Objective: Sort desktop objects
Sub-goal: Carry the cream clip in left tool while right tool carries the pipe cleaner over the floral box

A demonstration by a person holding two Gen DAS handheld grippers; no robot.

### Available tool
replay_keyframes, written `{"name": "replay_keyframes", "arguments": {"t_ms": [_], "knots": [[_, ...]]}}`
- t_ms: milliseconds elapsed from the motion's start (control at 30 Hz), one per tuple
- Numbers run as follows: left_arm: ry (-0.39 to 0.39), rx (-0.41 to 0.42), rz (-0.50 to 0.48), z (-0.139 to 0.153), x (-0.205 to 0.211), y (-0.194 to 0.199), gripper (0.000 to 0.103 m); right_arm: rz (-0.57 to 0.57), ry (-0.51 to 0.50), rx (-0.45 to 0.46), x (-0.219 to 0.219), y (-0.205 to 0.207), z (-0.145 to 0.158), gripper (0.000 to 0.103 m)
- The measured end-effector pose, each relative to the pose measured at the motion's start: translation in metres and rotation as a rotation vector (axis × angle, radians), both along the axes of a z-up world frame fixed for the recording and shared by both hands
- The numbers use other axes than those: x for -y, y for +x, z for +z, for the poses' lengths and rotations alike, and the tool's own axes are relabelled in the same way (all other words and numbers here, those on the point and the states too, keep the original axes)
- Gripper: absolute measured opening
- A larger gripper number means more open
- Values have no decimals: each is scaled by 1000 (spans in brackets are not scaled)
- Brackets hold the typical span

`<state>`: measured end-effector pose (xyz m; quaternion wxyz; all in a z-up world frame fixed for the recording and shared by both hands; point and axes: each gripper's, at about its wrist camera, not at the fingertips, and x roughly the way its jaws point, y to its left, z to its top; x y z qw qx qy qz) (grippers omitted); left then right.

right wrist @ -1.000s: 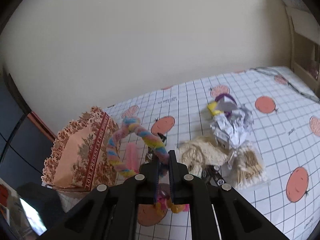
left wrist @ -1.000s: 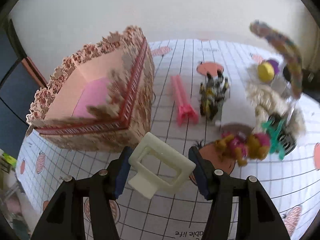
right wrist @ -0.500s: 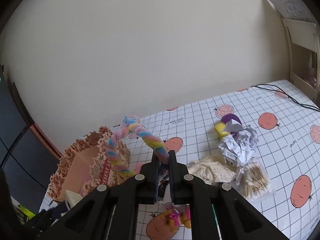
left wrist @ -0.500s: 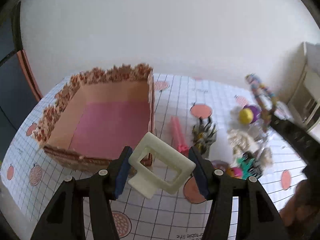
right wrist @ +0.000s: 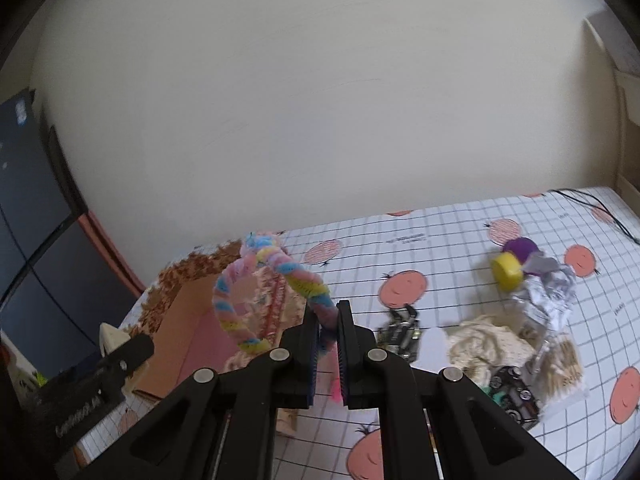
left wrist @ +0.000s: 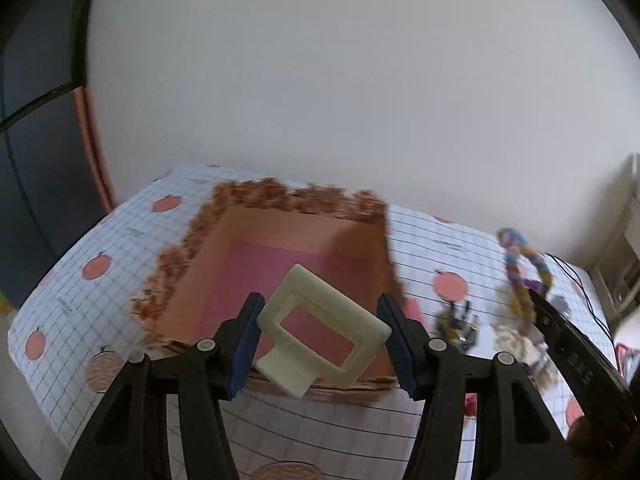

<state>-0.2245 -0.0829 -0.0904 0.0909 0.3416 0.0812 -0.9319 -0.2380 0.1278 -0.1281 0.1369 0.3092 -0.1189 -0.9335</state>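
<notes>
Far left in the left wrist view: a checked surface [left wrist: 120,264] printed with orange fruit. Next along, an open cardboard box [left wrist: 192,256] with a frilled brown rim and a pink floor, nothing visible inside. In front of it and seemingly above its near edge, the left hand-held gripper [left wrist: 324,336], jaws clamped on a cream rectangular clip [left wrist: 320,320] with an open window and a stub, tilted between the blue pads. Further right, a dark spiky toy [left wrist: 458,322] on the surface, then a pastel twisted fuzzy loop [left wrist: 520,276] raised in the air. In the right wrist view, left to right: the same box [right wrist: 180,320], then the loop [right wrist: 272,280] arching up from the right hand-held gripper [right wrist: 328,344], jaws closed tight on the loop's lower end. Right of that, on the surface: a crumpled cream cloth [right wrist: 488,340], a yellow cap [right wrist: 507,276] against a purple ball [right wrist: 520,248], crushed foil [right wrist: 548,292], a bag of cotton swabs [right wrist: 560,360]. Likely both items bound for the box. Risks from here: the clip, gripped at a slant, twisting on release and landing on the near wall or outside it; the springy loop snagging the frilled rim or bouncing out; the two hand-held grippers, near each other over one box, knocking together.
</notes>
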Motion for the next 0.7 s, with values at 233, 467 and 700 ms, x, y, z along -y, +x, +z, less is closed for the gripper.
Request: {"name": "replay_keyframes", "arguments": {"t_ms": [233,467,700], "knots": [[1,8,85,-3,38,-4,60,66,25,4,35,4,0,9],[15,17,119,-4,57,-6,60,156,65,1,71,10,-4,9],[33,30,141,-13,72,-11,60,183,96,9,89,10,-9,9]]}}
